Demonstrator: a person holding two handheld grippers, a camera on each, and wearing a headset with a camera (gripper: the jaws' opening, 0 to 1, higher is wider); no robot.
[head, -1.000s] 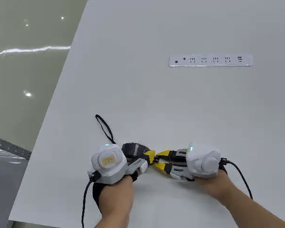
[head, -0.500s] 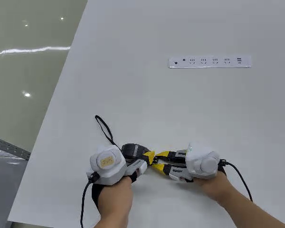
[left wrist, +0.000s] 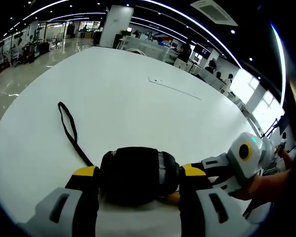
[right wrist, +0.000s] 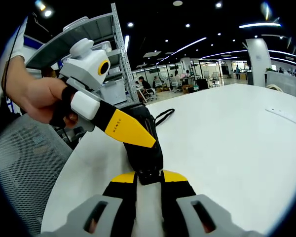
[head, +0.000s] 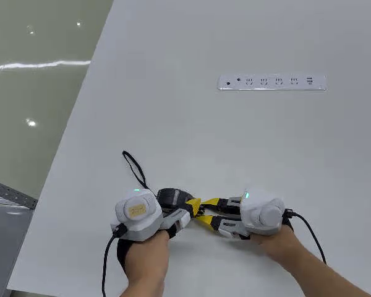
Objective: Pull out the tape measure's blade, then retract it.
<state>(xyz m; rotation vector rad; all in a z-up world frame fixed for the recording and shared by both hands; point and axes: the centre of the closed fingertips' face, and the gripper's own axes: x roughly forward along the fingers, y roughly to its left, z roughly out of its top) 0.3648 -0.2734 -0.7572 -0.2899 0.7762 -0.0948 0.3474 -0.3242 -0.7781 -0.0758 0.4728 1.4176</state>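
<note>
A black round tape measure (head: 172, 199) lies near the front edge of the white table, its black wrist strap (head: 135, 166) trailing away to the far left. My left gripper (left wrist: 138, 178) is shut on the tape measure case (left wrist: 137, 174), one yellow-tipped finger on each side. My right gripper (right wrist: 149, 178) faces the case (right wrist: 144, 140) from the right and is shut on the blade's end hook at the case mouth. In the head view both grippers meet tip to tip, left gripper (head: 185, 210) and right gripper (head: 205, 210). No length of blade shows outside the case.
A white power strip (head: 272, 81) lies on the table far ahead and to the right. The table's left edge (head: 74, 124) drops to a shiny floor. A cable (head: 306, 229) runs back from the right gripper. Shelving and a mesh chair (right wrist: 24, 168) show behind.
Both grippers hold the same pose on the tape measure. The whole picture has shifted slightly, so the camera moved, not the things.
</note>
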